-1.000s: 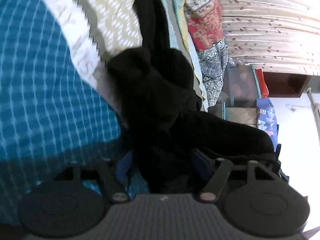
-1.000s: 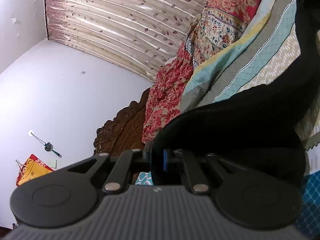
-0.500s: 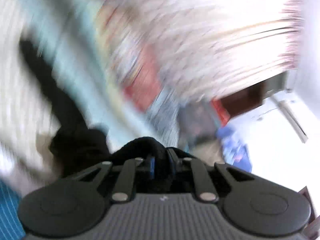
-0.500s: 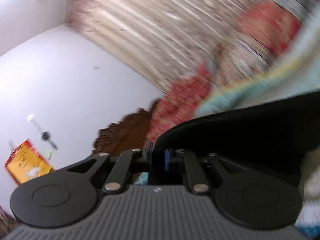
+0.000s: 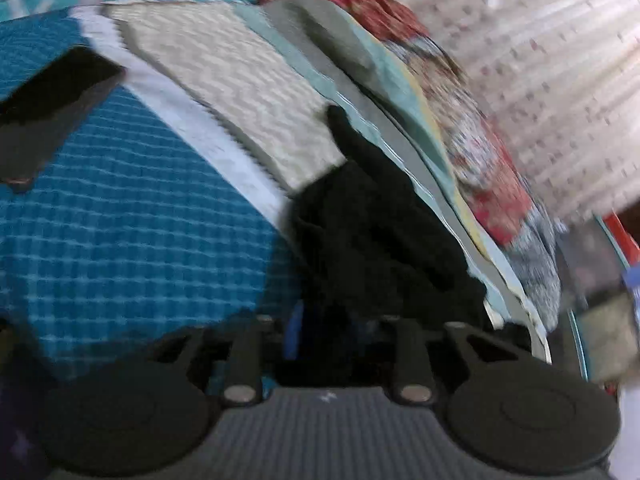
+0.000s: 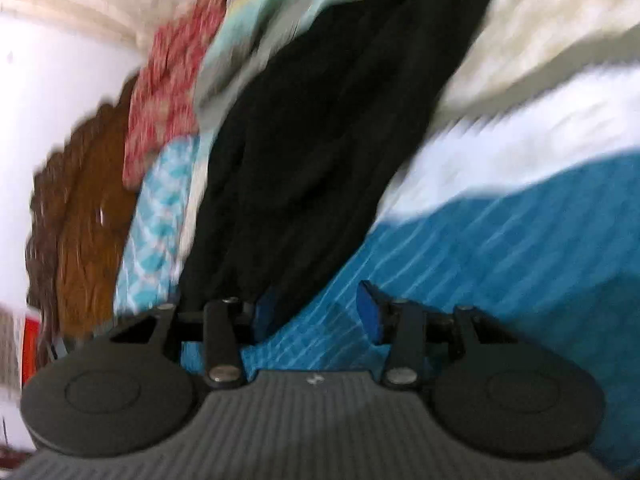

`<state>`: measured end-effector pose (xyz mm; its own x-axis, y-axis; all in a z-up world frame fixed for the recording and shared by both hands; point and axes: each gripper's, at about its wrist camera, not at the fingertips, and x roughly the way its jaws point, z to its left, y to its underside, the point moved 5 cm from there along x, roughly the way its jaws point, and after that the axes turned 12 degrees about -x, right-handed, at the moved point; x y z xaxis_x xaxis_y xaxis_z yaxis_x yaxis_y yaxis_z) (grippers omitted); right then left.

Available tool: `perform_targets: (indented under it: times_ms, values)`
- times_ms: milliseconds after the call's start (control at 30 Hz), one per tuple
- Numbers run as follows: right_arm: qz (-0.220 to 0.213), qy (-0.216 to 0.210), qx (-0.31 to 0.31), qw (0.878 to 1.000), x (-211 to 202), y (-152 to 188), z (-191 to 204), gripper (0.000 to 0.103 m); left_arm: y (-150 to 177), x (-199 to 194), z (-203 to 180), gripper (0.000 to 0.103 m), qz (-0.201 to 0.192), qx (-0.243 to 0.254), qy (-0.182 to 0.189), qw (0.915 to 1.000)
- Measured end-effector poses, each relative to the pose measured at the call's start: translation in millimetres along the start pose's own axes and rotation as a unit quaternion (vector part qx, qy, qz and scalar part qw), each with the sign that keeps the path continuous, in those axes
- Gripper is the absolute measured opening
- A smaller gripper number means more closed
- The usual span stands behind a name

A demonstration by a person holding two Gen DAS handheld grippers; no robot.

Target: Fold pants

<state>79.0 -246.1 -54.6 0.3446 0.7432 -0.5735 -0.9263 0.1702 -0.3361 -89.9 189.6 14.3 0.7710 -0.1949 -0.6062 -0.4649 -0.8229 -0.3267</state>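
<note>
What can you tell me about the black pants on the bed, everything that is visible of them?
The black pants look like soft, matte, dark cloth; blur hides seams and pockets. They lie bunched and creased, not flat, in a long strip across the patterned bedspread, over its teal checked part and its beige bands. In the left wrist view a heap of the cloth sits between the fingers of the left gripper. The right gripper stands open, its left finger at the cloth's edge.

1 black pants (image 5: 376,232), 2 claws (image 5: 340,332)
</note>
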Motion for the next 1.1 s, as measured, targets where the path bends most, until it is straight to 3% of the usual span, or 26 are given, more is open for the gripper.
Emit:
perform_targets:
  times_ms: [200, 367, 467, 533, 567, 633, 700, 733, 767, 833, 967, 1100]
  values:
    - [-0.137, 0.087, 0.016, 0.987, -59.6, -43.8, -52.3, 0.051, -6.3, 24.5, -10.0, 0.061, 0.028, -0.019, 0.002, 0.9994]
    - [-0.211, 0.163, 0.020, 0.963, -76.6, -82.8, -84.1, 0.051, -8.7, 44.5, -0.5, 0.067, 0.039, -0.008, -0.014, 0.9991]
    - [-0.244, 0.191, 0.057, 0.949, -71.4, -92.8, -109.8, 0.060, -5.4, 46.9, -1.6, 0.076, 0.047, -0.013, -0.018, 0.9986]
    - [-0.256, 0.234, 0.045, 0.937, -63.7, -102.5, -116.3, 0.069, -1.9, 47.3, -6.4, 0.076, 0.048, -0.008, -0.018, 0.9986]
    - [-0.258, 0.257, 0.034, 0.931, -55.2, -108.5, -116.7, 0.073, 0.9, 47.9, -8.9, 0.075, 0.047, -0.003, -0.019, 0.9987]
    - [-0.259, 0.281, 0.002, 0.924, -47.9, -124.9, -124.8, 0.073, 5.0, 52.5, -14.2, 0.059, 0.045, 0.018, -0.027, 0.9985]
    - [-0.255, 0.295, -0.003, 0.921, -43.9, -138.8, -129.1, 0.055, 9.3, 62.2, -18.6, 0.017, 0.055, 0.040, -0.041, 0.9969]
    - [-0.254, 0.290, 0.009, 0.922, -44.3, -143.8, -129.6, 0.030, 11.1, 66.4, -19.3, 0.015, 0.059, 0.041, -0.051, 0.9961]
    - [-0.261, 0.274, 0.027, 0.925, -49.2, -148.9, -129.3, 0.022, 11.5, 68.4, -19.9, 0.014, 0.057, 0.039, -0.058, 0.9960]
    - [-0.290, 0.233, 0.047, 0.927, -73.6, -150.7, -122.0, 0.017, 8.5, 66.6, -23.7, 0.013, 0.053, 0.042, -0.055, 0.9962]
    - [-0.348, 0.170, 0.063, 0.920, -159.6, -141.2, -93.0, 0.016, -11.0, 47.7, -28.0, 0.012, 0.027, 0.042, -0.040, 0.9979]
    - [-0.414, 0.129, 0.076, 0.898, -264.0, -126.0, -60.8, 0.016, -37.0, 25.1, -24.2, 0.012, 0.001, 0.026, -0.029, 0.9992]
